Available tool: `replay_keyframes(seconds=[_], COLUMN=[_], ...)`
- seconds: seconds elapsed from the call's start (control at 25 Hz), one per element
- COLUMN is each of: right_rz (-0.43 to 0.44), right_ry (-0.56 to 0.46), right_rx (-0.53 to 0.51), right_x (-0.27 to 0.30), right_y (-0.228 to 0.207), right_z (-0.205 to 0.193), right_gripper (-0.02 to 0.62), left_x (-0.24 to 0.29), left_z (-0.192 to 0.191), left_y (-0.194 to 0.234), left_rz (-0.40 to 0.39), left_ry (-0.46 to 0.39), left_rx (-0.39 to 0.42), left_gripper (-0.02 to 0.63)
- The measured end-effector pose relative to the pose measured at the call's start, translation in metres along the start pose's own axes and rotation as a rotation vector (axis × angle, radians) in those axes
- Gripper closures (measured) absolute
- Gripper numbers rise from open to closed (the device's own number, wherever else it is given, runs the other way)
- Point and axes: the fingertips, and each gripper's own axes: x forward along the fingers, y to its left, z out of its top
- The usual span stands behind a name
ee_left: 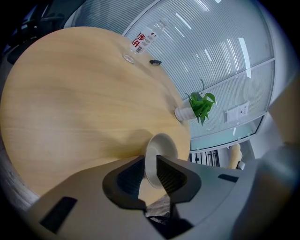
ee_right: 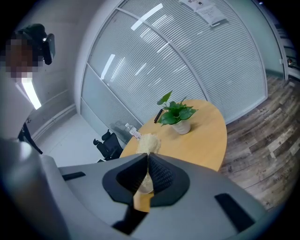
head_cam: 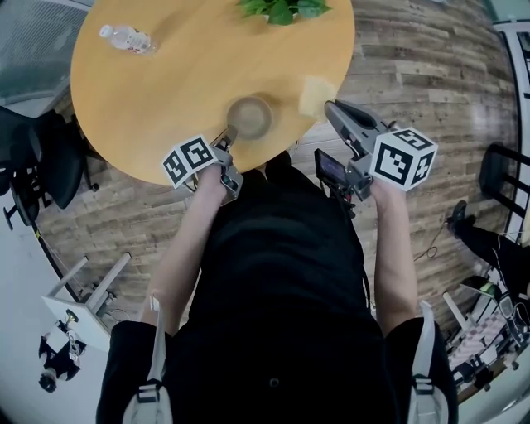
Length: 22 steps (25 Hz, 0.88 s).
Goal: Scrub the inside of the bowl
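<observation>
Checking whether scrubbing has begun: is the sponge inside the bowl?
No, in the head view the sponge, pinched in the right gripper, is held off to one side of the bowl, outside its rim.

Round table (head_cam: 166,83): bottle (head_cam: 126,38) lying at far left, potted plant (head_cam: 281,10) at far edge, bowl (head_cam: 250,116) near the near edge, right of centre. Left gripper (head_cam: 227,137) at the bowl's near-left side, one jaw inside the rim, one outside; sponge (head_cam: 317,95) just right of the bowl at the table's edge, pinched between the jaws of the right gripper (head_cam: 330,105). Office chair (head_cam: 41,166) on the floor left of the table.
</observation>
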Motion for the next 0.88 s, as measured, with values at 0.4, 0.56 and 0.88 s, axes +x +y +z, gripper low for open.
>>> replay_keyframes(seconds=[0.4, 0.56, 0.88], right_rz=[-0.032, -0.038, -0.022], right_ry=[-0.008, -0.029, -0.119], right_rx=[-0.005, -0.03, -0.105], right_x=[0.004, 0.007, 0.023], right_y=[0.011, 0.027, 0.066], right_z=[-0.003, -0.001, 0.01], right_gripper=[0.571, 0.571, 0.571], left_x=[-0.015, -0.035, -0.098], left_z=[0.01, 0.024, 0.067], left_y=[0.002, 0.001, -0.049], left_rz=[-0.032, -0.039, -0.253], left_ry=[-0.007, -0.032, -0.139], left_rx=[0.004, 0.066, 0.215], left_gripper=[0.508, 0.508, 0.564])
